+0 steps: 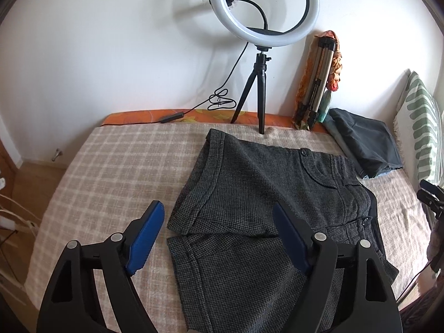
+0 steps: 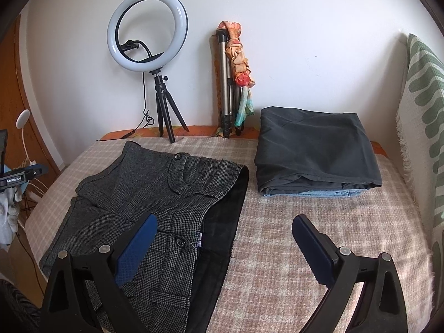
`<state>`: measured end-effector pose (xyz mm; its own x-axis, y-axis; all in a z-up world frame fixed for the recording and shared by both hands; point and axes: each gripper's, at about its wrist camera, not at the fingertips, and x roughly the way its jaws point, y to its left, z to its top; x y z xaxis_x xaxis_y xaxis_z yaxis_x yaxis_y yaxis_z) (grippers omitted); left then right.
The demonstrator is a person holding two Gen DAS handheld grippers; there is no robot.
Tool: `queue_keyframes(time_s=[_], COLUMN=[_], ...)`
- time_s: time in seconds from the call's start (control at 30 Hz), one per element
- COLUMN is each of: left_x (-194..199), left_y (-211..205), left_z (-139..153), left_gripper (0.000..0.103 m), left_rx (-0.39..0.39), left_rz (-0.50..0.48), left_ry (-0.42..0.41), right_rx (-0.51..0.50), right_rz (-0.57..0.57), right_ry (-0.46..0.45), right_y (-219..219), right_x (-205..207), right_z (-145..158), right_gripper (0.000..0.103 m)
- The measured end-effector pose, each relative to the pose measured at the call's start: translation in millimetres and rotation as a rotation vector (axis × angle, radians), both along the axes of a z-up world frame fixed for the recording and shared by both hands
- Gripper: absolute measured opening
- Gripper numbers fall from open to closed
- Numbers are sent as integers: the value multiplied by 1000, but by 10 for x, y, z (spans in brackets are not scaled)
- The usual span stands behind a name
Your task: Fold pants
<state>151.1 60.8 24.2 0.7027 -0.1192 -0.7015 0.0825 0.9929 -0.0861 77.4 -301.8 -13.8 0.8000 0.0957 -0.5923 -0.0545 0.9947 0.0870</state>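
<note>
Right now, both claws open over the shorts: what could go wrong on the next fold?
1. The grey shorts lie partly folded with a black lining exposed at the waist; a pinch there may catch only one layer and leave the fold skewed.
2. The ring light tripod stands right behind the shorts; a far sweep could tip it.
3. The folded stack sits close on the right; dragging fabric could disturb it.

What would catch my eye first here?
Probably the glowing ring light on its tripod against the wall behind the bed. Next, the grey tweed shorts spread on the checked blanket, with a dark folded stack to their right.
</note>
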Motion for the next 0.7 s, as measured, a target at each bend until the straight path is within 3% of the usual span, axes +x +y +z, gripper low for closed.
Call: queue_keyframes(time_s=[0.23, 0.4, 0.53, 0.7], left_x=[641, 1091, 1432, 1813], left_y=[78, -5, 15, 7], left_z=[-48, -212, -382, -609], left_gripper=[79, 79, 79, 79], left_rx=[-48, -19, -60, -62], left_rz=[-33, -79, -100, -122], left_ry=[60, 107, 152, 207], right_rx=[-27, -74, -89, -117], right_rz=[98, 201, 272, 313], right_ry=[39, 76, 141, 210], right_y=[-53, 51, 142, 193], right_x=[524, 1008, 1451, 1917], right_z=[105, 126, -4, -263], right_gripper=[88, 85, 77, 77])
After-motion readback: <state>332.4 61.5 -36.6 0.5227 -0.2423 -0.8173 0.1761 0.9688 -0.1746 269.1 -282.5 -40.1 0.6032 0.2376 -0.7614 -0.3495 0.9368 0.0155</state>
